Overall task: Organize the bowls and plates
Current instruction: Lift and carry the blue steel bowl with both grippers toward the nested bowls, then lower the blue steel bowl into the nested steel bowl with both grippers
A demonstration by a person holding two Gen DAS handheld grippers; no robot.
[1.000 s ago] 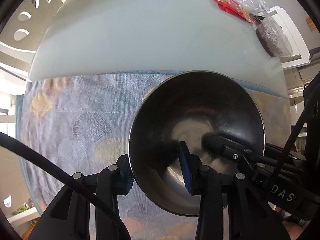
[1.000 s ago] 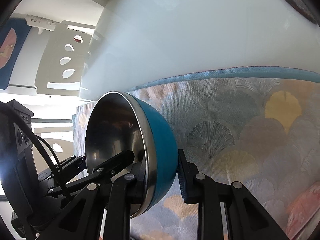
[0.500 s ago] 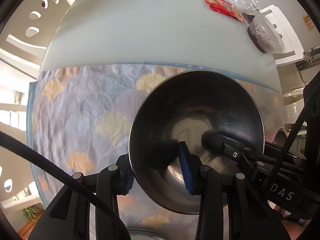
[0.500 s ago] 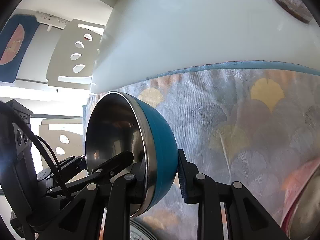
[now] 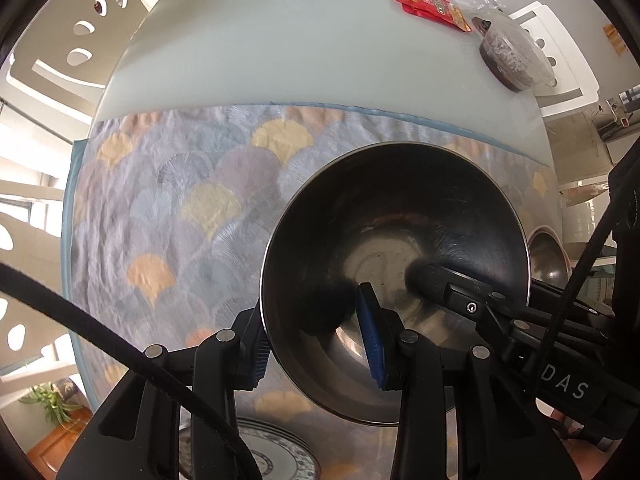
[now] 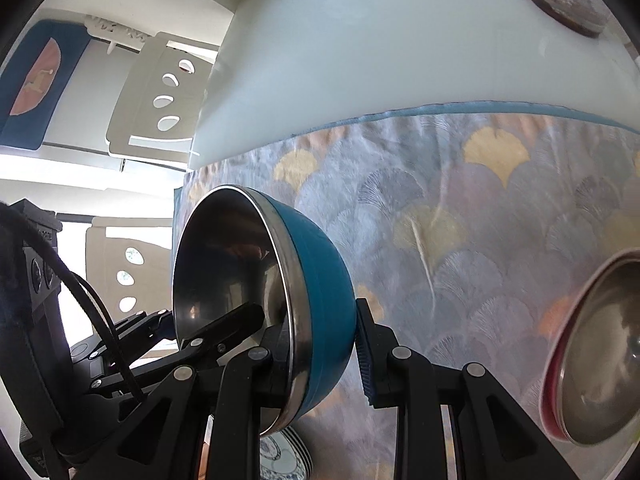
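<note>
A blue bowl (image 6: 320, 280) with a steel inside (image 5: 400, 216) hangs tilted above the patterned cloth (image 5: 160, 200), held by both grippers at once. My left gripper (image 5: 316, 344) is shut on its near rim, one pad outside and one blue pad inside. My right gripper (image 6: 320, 356) is shut on the rim from the other side, and its inner finger shows inside the bowl in the left wrist view. A blue-patterned plate (image 5: 276, 456) lies on the cloth below the bowl. A red bowl (image 6: 592, 352) with a steel inside sits at the right.
The white table (image 5: 280, 40) stretches beyond the cloth's blue edge. Red snack packets (image 5: 428, 4) and a lidded plastic tub of dark food (image 5: 512, 56) lie at its far right. White chairs (image 6: 160, 96) stand along the left side.
Both grippers have risen with the bowl still gripped. More of the cloth shows now, and the patterned plate and the red bowl have come into view.
</note>
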